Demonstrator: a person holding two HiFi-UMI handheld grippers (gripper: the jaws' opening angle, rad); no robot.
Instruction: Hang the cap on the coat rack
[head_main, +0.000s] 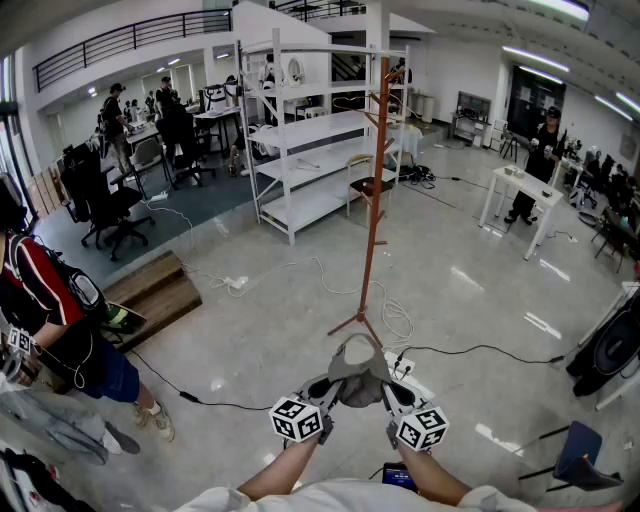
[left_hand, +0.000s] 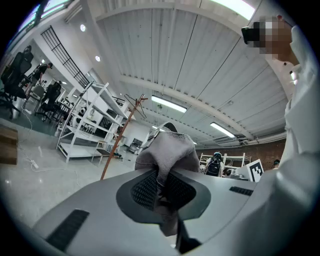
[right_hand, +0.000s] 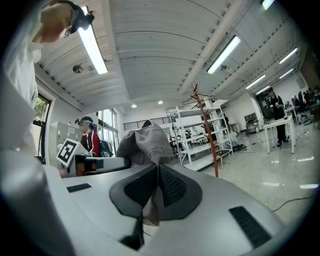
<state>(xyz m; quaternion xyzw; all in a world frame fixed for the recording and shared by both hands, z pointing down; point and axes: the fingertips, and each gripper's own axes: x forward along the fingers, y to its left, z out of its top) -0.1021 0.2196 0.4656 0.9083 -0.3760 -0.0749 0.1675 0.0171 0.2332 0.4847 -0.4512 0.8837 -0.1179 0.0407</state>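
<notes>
Head view: soft grey fabric cap (head_main: 357, 372) hangs between the two tools, low in front of the person. Left hand-held gripper (head_main: 322, 392) is clamped on a fold of cap cloth. Right hand-held gripper (head_main: 393, 397) is pinched on the opposite edge, cloth bunched above its jaws. Tall reddish-brown wooden coat rack (head_main: 374, 190) stands ahead of both grippers, well apart. Judgement: cap is light, limp, not fragile, and sags between grips. Rim-edge holds should spread the crown over a peg.

One cap (head_main: 357, 374), one rack (head_main: 375, 200), two tools (head_main: 333, 386) (head_main: 386, 391)
</notes>
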